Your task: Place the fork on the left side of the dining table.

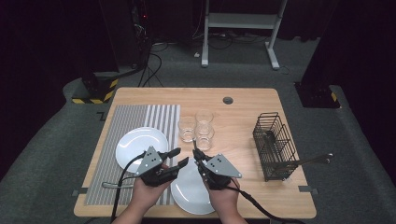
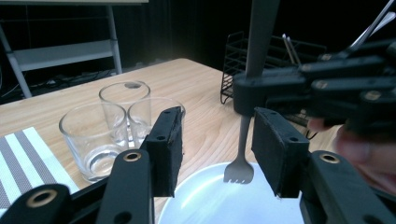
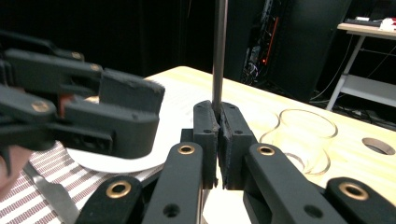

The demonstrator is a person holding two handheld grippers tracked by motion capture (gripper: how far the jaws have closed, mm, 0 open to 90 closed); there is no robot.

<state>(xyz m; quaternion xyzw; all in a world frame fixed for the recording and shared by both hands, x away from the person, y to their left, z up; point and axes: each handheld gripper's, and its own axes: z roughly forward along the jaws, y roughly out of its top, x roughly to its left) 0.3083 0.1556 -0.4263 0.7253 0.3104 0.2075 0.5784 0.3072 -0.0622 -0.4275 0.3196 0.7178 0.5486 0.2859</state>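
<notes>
Nearest the high camera, the person's two hands come up from the bottom edge, each with a hand-held gripper over the near white plate (image 1: 189, 196) at the front of the desk (image 1: 243, 109). The right hand-held gripper (image 1: 196, 155) is clenched on the handle of a fork (image 2: 243, 140): in the right gripper view its two black jaws press flat together around the thin metal stem (image 3: 219, 56), which rises straight up from between the pads. In the left gripper view the fork hangs upright with its tines down, just above the plate (image 2: 205, 200), and the tines lie between the pads of the left hand-held gripper (image 2: 217, 149) without touching either. That left hand-held gripper (image 1: 180, 157) is released, its jaws standing well apart on both sides of the fork. A second white plate (image 1: 133, 144) sits on the striped grey placemat (image 1: 126, 121) to the left, with a knife (image 3: 53, 193) lying on the mat near the front edge. Three clear glasses (image 1: 196, 128) stand clustered at mid-desk just beyond the grippers. A black wire basket (image 1: 274, 144) stands at the right side of the desk, well apart from the hands, with cutlery handles sticking out of it.
</notes>
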